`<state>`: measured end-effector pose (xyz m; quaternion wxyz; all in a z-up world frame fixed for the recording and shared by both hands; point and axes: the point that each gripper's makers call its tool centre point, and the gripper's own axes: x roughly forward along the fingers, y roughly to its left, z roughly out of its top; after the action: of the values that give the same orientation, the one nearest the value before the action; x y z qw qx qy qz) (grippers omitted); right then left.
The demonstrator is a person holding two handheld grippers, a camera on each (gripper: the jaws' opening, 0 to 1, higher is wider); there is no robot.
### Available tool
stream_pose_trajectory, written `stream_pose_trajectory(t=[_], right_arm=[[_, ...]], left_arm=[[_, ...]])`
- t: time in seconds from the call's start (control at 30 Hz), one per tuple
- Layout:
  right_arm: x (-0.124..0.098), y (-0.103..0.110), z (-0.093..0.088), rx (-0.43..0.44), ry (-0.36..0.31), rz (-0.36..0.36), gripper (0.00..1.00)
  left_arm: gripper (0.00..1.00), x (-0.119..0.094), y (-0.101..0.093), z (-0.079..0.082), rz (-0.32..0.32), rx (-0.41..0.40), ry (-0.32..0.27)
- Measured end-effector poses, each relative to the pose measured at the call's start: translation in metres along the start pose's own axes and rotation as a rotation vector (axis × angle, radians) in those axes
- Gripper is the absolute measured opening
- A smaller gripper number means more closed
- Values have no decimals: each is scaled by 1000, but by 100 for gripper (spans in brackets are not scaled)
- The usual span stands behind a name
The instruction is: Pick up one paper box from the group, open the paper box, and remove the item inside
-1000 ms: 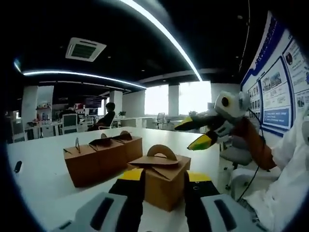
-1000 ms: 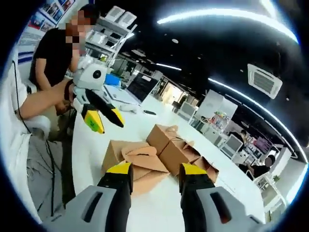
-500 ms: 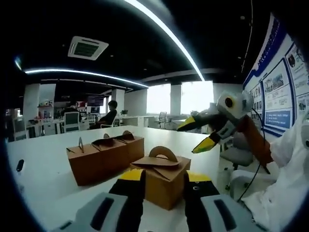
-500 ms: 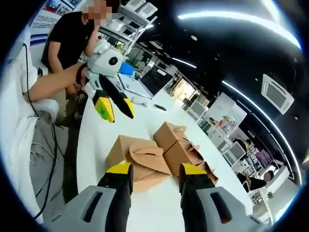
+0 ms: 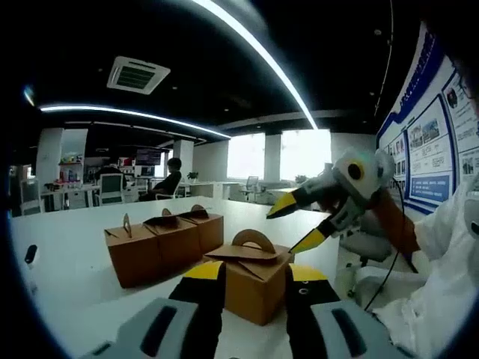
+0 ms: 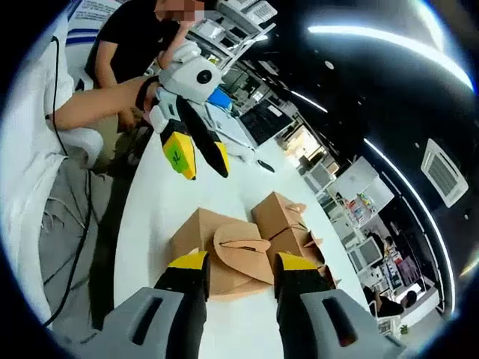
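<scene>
A white table (image 5: 67, 262) is seen in the left gripper view, and on it a brown paper box (image 5: 251, 278) with an arched handle is set apart from, and nearer the camera than, a row of three more boxes (image 5: 163, 243) that stand touching one another. The left gripper (image 5: 254, 271) is held low just in front of the near box, its black, yellow-tipped jaws spread apart with nothing between them; whether they touch the box cannot be told. From the right of this view the right gripper (image 5: 294, 224) is seen raised above and beside the near box, its two yellow-tipped jaws parted and empty, held by a hand in a white sleeve (image 5: 441, 284). In the right gripper view the same paper box (image 6: 221, 256) is seen just beyond the right gripper (image 6: 236, 262), whose jaws are likewise held apart with nothing gripped, and the other boxes (image 6: 288, 230) are seen behind it. The left gripper (image 6: 196, 153) is seen there above the table (image 6: 161, 202), its jaws apart, held by a bare forearm. A dark small object (image 6: 265, 165) is seen lying farther along the table. A seated person (image 5: 166, 179) is visible in the background office.
</scene>
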<state>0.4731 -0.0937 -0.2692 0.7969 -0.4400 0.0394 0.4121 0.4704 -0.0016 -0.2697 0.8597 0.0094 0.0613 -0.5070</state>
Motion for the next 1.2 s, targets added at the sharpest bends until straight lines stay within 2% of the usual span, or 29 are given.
stream_pose_trajectory(t=[0.17,0.3,0.67,0.97,1.2], right_arm=[[-1,-1,4,-20,-4,-11,31],[1,4,3,-52,7,9,31],[6,6,-2,-133,41,4,26],[10,8,-4,-163,49,7,15],[10,10,-2,-161,44,12,15]], left_arm=[[33,1,-2,0,-7,7,1],[33,3,-3,1,-8,3,-6],[33,16,-6,-3,-3,-8,0],[33,12,-7,-1,-10,-2,-5],[33,12,-7,-1,-11,-3,-8]])
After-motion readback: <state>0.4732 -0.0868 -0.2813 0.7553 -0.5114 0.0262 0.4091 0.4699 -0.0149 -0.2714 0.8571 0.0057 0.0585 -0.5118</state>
